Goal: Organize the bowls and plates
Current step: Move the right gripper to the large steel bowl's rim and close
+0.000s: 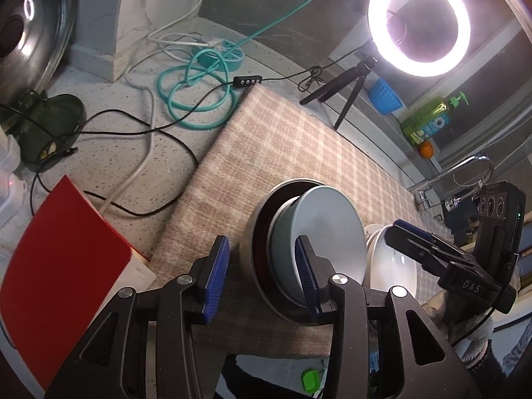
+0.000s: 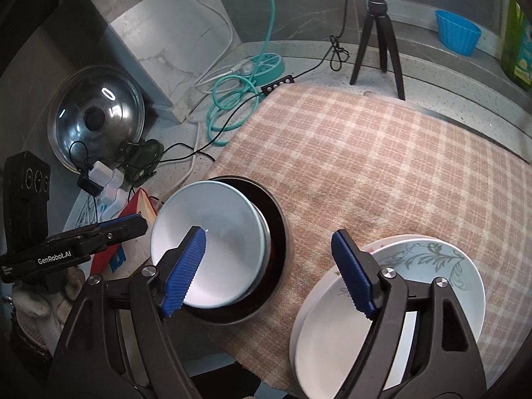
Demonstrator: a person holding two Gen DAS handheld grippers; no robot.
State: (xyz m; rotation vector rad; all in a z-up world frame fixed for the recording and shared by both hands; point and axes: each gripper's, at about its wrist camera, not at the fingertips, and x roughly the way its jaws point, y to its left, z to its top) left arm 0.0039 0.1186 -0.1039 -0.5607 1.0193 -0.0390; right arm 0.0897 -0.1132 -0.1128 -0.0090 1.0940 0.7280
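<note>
Speckled counter (image 2: 332,56) under a checked cloth (image 2: 382,166): the pale bowl (image 2: 206,242) sits nested in the dark bowl (image 2: 276,232) at lower centre, plates (image 2: 432,266) stacked lower right. Both the left hand-held gripper (image 1: 262,266) and right hand-held gripper (image 2: 269,266) hang released and empty, so sorting looks largely done.

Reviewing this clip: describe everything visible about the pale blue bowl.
The pale blue bowl is round, smooth and glossy, seemingly ceramic, and looks empty. It sits nested, tilted, inside a larger dark bowl with a metallic rim, on the checked cloth. Neither gripper visibly grips it; stacked plates lie apart beside it.
</note>
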